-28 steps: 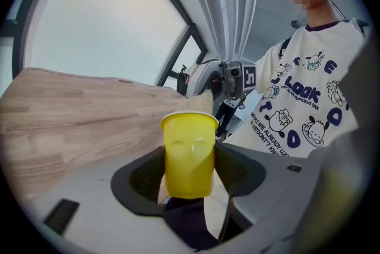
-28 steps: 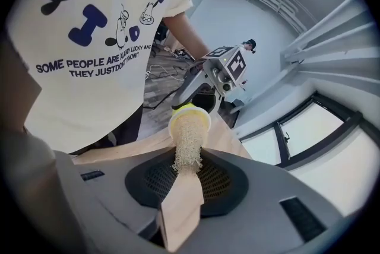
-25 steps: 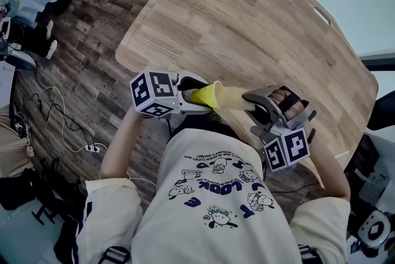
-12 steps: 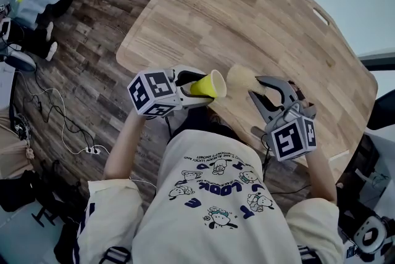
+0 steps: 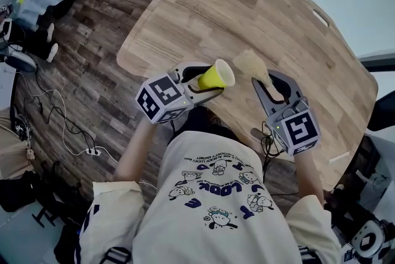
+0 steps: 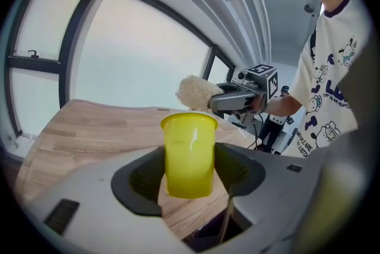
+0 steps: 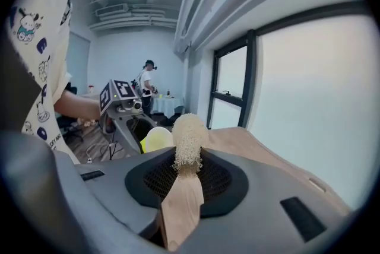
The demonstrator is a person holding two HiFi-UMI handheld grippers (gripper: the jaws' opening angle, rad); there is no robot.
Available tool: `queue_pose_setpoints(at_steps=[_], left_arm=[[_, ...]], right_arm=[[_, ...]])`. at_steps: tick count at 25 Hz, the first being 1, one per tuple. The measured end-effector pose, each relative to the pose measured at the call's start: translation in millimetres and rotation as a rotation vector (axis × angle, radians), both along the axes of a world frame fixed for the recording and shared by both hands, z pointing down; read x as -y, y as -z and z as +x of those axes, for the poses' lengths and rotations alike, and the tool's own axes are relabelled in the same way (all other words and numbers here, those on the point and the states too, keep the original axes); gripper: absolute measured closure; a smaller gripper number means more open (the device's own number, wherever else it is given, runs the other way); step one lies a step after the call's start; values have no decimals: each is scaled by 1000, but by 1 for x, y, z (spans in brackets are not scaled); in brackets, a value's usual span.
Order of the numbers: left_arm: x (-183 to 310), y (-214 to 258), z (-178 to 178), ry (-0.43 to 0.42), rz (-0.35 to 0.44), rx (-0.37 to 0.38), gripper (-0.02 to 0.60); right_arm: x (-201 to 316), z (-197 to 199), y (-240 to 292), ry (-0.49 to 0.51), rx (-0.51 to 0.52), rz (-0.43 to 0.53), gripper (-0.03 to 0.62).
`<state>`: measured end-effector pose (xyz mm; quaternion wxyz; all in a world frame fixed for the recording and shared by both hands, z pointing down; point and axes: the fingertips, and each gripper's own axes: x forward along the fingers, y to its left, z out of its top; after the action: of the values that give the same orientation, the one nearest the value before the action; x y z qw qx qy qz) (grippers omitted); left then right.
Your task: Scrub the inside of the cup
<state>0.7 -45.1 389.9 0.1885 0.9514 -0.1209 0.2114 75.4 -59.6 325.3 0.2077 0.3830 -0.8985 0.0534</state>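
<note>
A: Head cam, where's it?
B: On the person's head, aimed steeply down. Shirt [image 5: 216, 195] at 6 o'clock, wooden table [image 5: 278, 10] at 12–1, floor [image 5: 80, 71] at 9. Mid range; both grippers fit in frame.
A: Left gripper cam?
B: Rides on the left gripper [image 6: 190, 172], looks along its jaws, v. close, wide-angle. Faces across the table twd the windows [image 6: 136, 57]; right gripper [image 6: 237, 95] at 3 o'clock.
A: Right gripper cam?
B: Same mount, same closeness. Room interior at 9–10 o'clock, windows at 3; left gripper shows at 9.
A: Overlap?
B: All three catch the cup [image 5: 217, 74], brush [image 5: 250, 63] head & table. Each gripper cam sees the other gripper.
</note>
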Motion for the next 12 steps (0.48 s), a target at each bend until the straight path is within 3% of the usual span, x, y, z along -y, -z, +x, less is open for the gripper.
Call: queue_pose_setpoints(at_steps=[6, 12], left_arm=[[10, 1, 7, 71, 73, 39, 304], [15, 3, 17, 135, 121, 18, 304]], right_arm=[[13, 12, 2, -157, 181, -27, 507], [20, 22, -8, -237, 209, -30, 507]])
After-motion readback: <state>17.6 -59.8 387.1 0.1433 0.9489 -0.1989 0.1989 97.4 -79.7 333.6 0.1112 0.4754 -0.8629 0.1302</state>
